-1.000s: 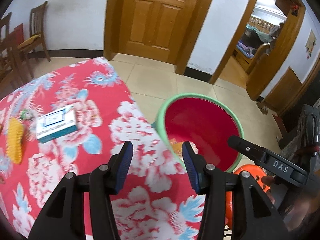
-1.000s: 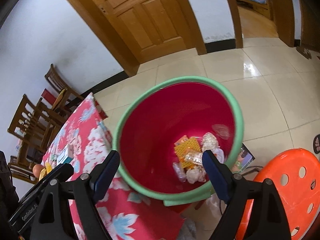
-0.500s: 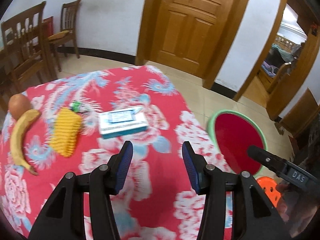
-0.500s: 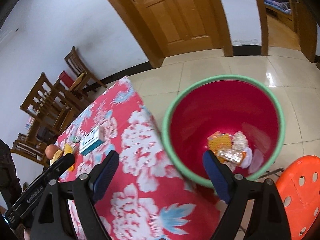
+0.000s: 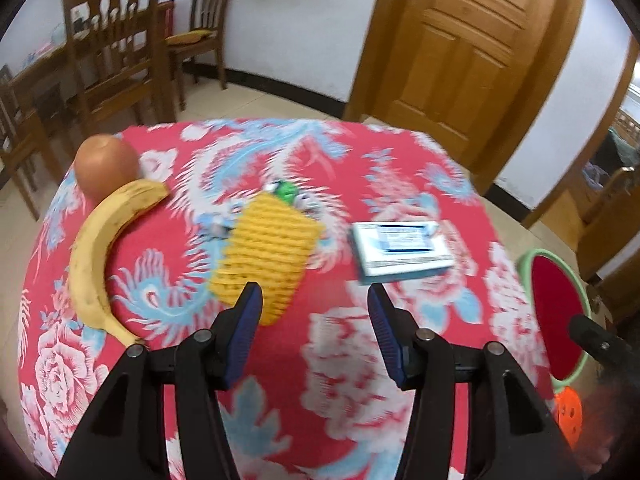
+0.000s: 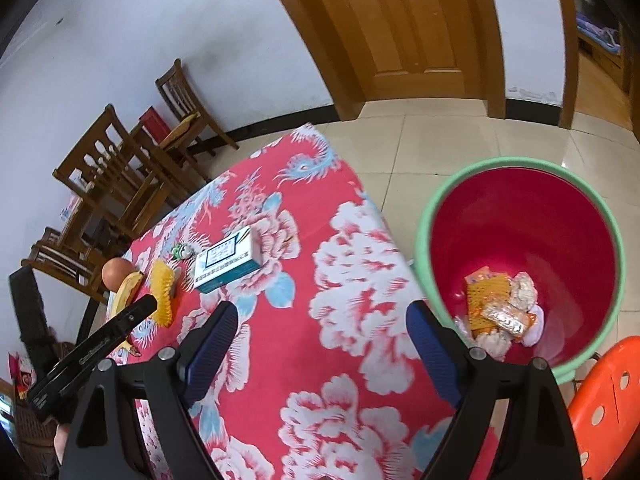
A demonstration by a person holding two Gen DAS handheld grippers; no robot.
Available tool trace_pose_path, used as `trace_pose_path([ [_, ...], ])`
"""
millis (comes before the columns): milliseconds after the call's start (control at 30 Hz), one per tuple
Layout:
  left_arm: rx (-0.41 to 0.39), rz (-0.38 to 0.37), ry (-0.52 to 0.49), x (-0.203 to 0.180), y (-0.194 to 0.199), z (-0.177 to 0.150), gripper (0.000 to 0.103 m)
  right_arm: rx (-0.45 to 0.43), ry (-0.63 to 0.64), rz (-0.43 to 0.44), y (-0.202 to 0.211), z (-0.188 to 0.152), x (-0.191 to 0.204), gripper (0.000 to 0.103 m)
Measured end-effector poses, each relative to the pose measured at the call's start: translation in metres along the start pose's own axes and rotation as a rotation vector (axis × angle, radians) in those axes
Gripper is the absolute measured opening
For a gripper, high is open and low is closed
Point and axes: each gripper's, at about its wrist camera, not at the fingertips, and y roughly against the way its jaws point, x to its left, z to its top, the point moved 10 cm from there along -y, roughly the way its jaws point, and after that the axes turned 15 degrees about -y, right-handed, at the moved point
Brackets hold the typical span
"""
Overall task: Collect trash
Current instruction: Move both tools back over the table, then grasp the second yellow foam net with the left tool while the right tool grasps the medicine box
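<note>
The left gripper hangs over the red flowered tablecloth, its jaws apart and just widened, nothing between them. Just beyond its left fingertip lies a yellow foam net, with small crumpled wrappers at its far end. To the right lies a white and teal box; to the left a banana touches an apple. The right gripper is spread wide and empty above the table's right edge. The red bin on the floor to the right holds trash.
</note>
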Motion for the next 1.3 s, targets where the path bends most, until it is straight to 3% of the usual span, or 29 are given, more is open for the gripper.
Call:
trace_pose_path([
  [400,0.034,0.015,0.017,0.022,-0.035,-0.004,0.055,0.043,0.028,-0.018,-0.027,-0.008,0.019,0.088],
  [467,0.035,0.014,0.022,0.024,-0.038,-0.006,0.05,0.043,0.033,-0.021,-0.029,-0.008,0.022,0.088],
  [600,0.016,-0.003,0.03,0.029,-0.038,-0.006,0.025,0.051,0.047,-0.03,-0.038,-0.01,0.03,0.089],
  [700,-0.006,-0.04,0.045,0.03,-0.035,-0.004,0.02,0.064,0.064,-0.036,-0.046,-0.013,0.039,0.089],
  [833,-0.052,-0.091,0.073,0.031,-0.021,-0.001,0.019,0.072,0.095,-0.035,-0.056,-0.017,0.052,0.091],
  [1000,-0.122,-0.1,0.108,0.042,0.0,0.009,0.019,0.09,0.123,-0.038,-0.072,-0.021,0.07,0.097],
  [1067,-0.137,-0.098,0.119,0.047,0.004,0.01,0.019,0.092,0.133,-0.044,-0.078,-0.023,0.075,0.103],
  [1300,-0.155,-0.11,0.163,0.061,0.005,0.01,0.019,0.079,0.209,-0.093,-0.104,-0.025,0.093,0.103],
])
